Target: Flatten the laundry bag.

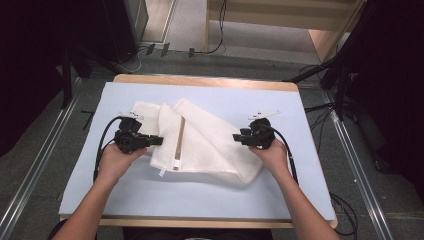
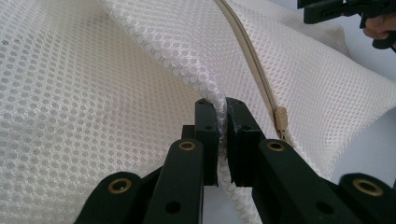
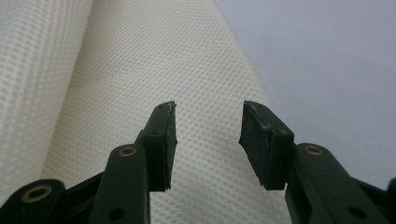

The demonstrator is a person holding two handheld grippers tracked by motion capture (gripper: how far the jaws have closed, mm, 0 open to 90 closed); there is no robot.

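Mesh bag (image 1: 200,142) lies crumpled and partly folded mid-surface (image 1: 280,190), on the pale blue sheet, long side running diagonally from far left to near right. Beige zip (image 1: 179,142) faces up, running near-to-far down the middle fold; its pull (image 2: 280,118) sits just right of the left claw's tips in the left gripper view.

Left claw (image 1: 156,140): clenched on a raised fold of the bag at its left edge. Mesh is pinched between the pads in the left gripper view, jaws almost together with only fabric between them. Claw points right, roughly level.

Right claw (image 3: 208,140): released, jaws apart, nothing between the pads. It hovers over the bag's right end, close to the edge where mesh meets blue sheet. In the high view it (image 1: 236,136) points left toward the bag; can't tell if the tips touch the fabric.

Both hands grip the claw bodies from the near side, well apart, bag between them.
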